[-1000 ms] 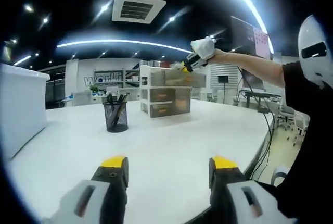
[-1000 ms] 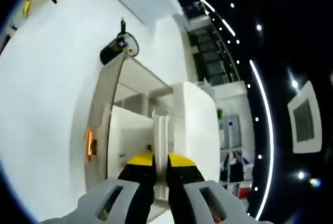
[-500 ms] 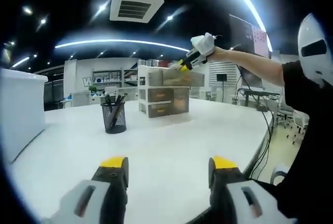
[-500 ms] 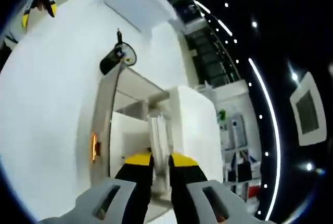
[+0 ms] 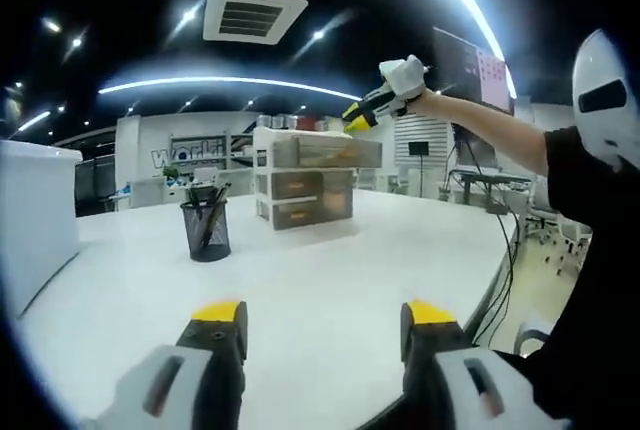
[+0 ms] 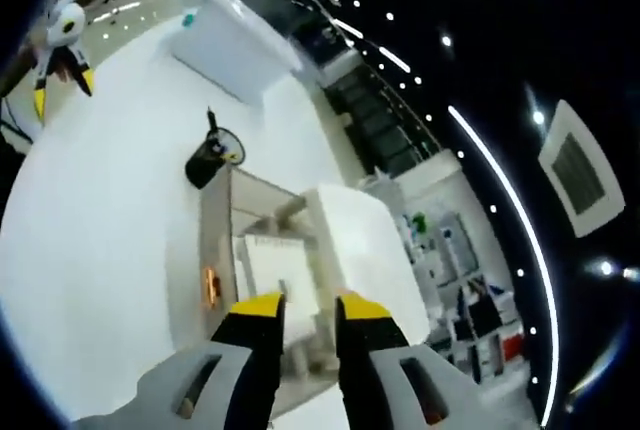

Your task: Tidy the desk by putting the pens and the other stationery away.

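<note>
A three-drawer unit point(image 5: 305, 182) stands on the white desk point(image 5: 330, 260), its top drawer pulled out. My right gripper point(image 5: 383, 102) hangs in the air above that drawer. Looking down past the right gripper point(image 6: 310, 318), whose jaws stand open with nothing between them, I see the drawer unit point(image 6: 345, 240) and a pale item lying in the open top drawer point(image 6: 272, 262). A black mesh pen holder point(image 5: 205, 230) with several pens stands left of the unit. My left gripper point(image 5: 325, 322) is open low over the desk's near part, holding nothing.
A large white box point(image 5: 35, 220) sits at the desk's left side, also visible as the white box point(image 6: 225, 45). An orange item point(image 6: 210, 286) shows through a lower drawer front. The person's arm and body are on the right, by the desk's curved edge point(image 5: 495, 280).
My right gripper, shut on a pale flat item a second ago, has opened, let it go into the top drawer and lifted higher above the unit. The left gripper has stayed open.
</note>
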`<state>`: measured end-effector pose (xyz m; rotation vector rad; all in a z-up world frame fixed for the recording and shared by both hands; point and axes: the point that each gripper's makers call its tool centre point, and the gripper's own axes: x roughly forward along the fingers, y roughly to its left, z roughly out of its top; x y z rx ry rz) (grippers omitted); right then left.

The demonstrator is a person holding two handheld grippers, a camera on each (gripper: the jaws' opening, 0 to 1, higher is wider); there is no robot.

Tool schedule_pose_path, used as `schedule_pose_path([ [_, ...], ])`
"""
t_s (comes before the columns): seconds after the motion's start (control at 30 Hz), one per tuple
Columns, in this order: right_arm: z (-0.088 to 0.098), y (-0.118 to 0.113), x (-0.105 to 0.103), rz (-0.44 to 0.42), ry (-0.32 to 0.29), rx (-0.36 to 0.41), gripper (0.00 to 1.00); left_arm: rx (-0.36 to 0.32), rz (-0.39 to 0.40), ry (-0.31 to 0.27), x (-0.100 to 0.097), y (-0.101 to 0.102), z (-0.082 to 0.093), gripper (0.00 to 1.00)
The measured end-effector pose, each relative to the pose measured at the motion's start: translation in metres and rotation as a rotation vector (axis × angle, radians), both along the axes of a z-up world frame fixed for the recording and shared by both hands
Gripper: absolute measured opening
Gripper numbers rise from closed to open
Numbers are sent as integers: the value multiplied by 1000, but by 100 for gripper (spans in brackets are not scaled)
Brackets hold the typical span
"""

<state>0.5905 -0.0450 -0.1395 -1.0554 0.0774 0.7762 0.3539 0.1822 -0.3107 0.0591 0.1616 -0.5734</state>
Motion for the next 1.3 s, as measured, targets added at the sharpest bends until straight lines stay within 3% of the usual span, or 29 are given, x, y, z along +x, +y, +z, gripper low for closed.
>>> schedule_pose_path([
  [0.2,13,-9,-26,11,44,206,24,-7,-14,-1,0,-5,3,62],
  [0.4,16,-32,-36,0,54,318,34,-56,-30,-11,3,-5,14,63],
  [0.77,-13,-67,-72,-40,134,542,39,-96,-79,-12,10,-14,22,63],
  [0.97,-25,-82,-98,-59,146,677,41,-120,-109,-18,12,-20,28,64],
  [1.3,-65,-106,-135,-181,158,765,52,-188,-159,-23,14,-32,39,65],
])
